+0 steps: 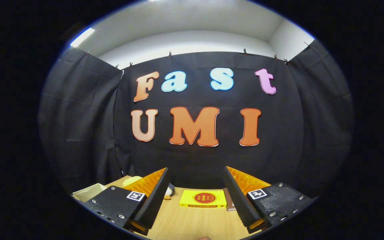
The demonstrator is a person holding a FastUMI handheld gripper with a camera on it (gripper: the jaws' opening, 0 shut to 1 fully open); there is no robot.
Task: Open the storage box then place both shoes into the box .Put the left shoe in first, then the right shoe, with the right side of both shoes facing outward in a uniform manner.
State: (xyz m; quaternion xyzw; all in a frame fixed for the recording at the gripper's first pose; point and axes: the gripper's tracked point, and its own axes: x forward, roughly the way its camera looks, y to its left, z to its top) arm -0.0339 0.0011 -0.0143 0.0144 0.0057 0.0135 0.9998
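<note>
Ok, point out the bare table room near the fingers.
The gripper is open and holds nothing. Bare wooden table lies between the fingers, bordered ahead by the yellow book. It is crowded beyond that: a brown object sits beside the book's right edge, and small objects lie behind the left finger, next to a pale tray.

A recording booth — black cloth walls (78,133) clipped up around a wooden table (192,223).

1. Gripper view: fisheye riding on the claw (197,190), looking forward along its spread fingers.
2. Held low over the desk (195,220), facing level toward the booth's cloth wall.
3. Yellow book (203,199) lies near, just ahead between the fingers.
</note>
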